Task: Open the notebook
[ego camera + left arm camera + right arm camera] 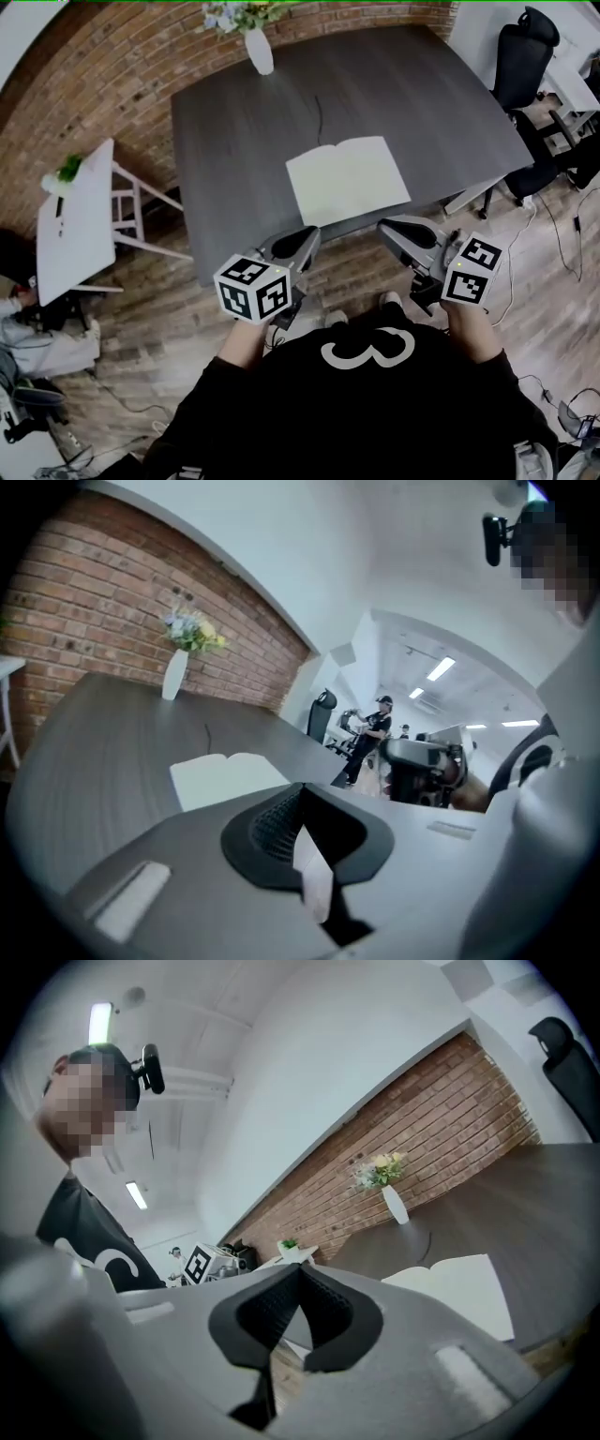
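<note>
**Notebook (347,178) lying open on the dark table (234,141).**
Two blank, cream-white pages are presented face up, separated by a central fold that is seen running away from the near table edge. The book is laid flat and turned slightly askew. Its near side is set close along the near edge of the table top, somewhat right of the middle. The left page is shown marginally narrower than the right.

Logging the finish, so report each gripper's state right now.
Left gripper: closed, holding nothing.
Right gripper: closed, holding nothing.
</note>
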The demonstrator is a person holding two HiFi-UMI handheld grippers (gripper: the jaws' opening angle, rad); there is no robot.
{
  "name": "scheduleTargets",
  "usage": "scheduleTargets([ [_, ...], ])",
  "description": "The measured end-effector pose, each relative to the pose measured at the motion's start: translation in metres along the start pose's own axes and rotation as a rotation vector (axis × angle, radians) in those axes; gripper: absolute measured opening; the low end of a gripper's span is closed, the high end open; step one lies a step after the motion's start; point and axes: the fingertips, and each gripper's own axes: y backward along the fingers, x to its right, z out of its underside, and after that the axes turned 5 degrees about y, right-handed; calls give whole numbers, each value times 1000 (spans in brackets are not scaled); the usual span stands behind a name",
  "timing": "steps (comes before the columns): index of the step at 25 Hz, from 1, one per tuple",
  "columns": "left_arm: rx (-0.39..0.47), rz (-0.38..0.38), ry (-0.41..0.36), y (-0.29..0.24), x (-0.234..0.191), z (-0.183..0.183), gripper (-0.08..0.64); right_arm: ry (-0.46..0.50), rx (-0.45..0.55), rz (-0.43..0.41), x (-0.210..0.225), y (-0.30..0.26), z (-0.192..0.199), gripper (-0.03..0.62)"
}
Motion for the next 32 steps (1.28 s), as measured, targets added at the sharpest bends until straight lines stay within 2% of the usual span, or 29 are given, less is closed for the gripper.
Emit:
scheduleTargets([
  [2,39,58,-35,9,23,-17,12,-2,1,-5,-6,-3,0,2],
  [5,91,134,-45,18,47,-32,14,4,-17,10,-10,-4,5,2],
  [8,113,168,-59,22,58,-37,14,-6,4,7,-15,-5,4,2],
  [18,137,186,-66,26,63,-40,17,49,16,39,-20,-8,-1,2],
  [23,129,175,-49,25,59,-34,17,10,19,40,-19,-9,8,2],
  [32,124,171,-45,24,57,-29,17,18,17,45,-23,-9,11,2],
])
